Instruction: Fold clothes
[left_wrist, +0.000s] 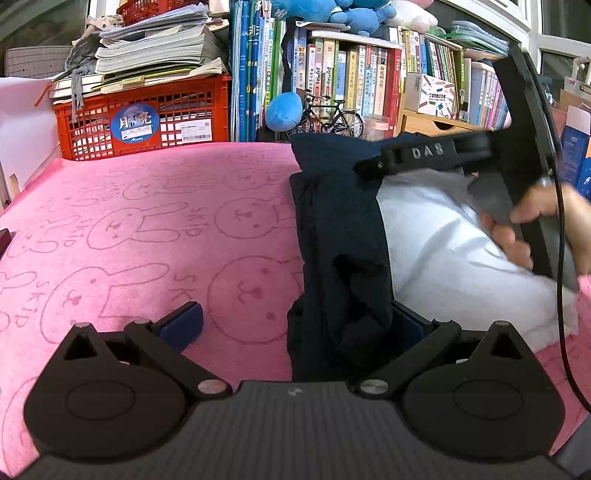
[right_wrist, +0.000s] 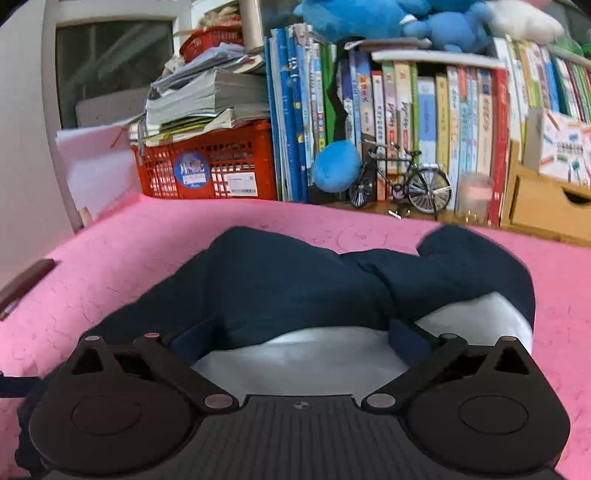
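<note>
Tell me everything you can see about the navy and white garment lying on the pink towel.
The garment is soft, matte fabric, a white body with dark navy parts. It lies bunched and partly folded on the pink towel. In the left wrist view a navy strip runs along its left side toward the camera, reaching between the left gripper's open jaws, lying against the right finger. The right gripper rests over it, jaws open astride white cloth. What kind of garment it is cannot be told.
</note>
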